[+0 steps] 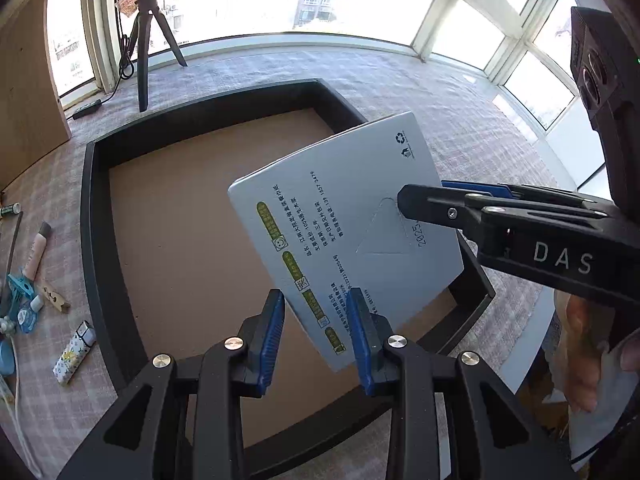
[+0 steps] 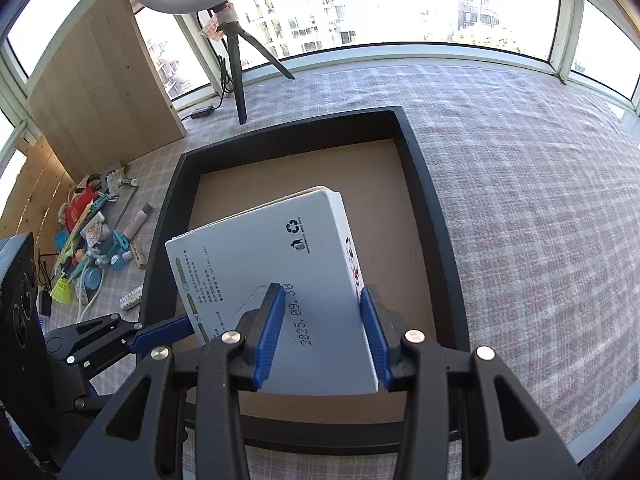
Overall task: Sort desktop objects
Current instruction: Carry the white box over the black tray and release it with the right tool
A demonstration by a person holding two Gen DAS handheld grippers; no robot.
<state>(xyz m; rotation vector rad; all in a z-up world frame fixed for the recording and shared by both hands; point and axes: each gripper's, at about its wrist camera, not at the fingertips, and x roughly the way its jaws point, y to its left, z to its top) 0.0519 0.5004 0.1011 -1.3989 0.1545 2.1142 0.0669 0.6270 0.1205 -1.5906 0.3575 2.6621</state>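
Observation:
A white tissue box (image 1: 340, 184) with printed text hangs tilted above a black tray (image 1: 92, 240) with a brown floor. Both grippers hold it. My left gripper (image 1: 316, 296) is shut on the box's near corner, blue pads on either side of it. My right gripper (image 1: 420, 196) comes in from the right and clamps the far edge. In the right wrist view the box (image 2: 260, 248) sits between my right gripper's (image 2: 320, 290) pads, over the tray (image 2: 432, 216). The left gripper (image 2: 188, 326) reaches the box's lower left corner.
Left of the tray lies a pile of small items (image 2: 92, 240), with a patterned lighter (image 1: 74, 354), a wooden peg (image 1: 54, 298) and a tube (image 1: 36, 252). A tripod (image 2: 240, 68) and a wooden board (image 2: 104, 80) stand behind. A plaid cloth (image 2: 520, 160) covers the table.

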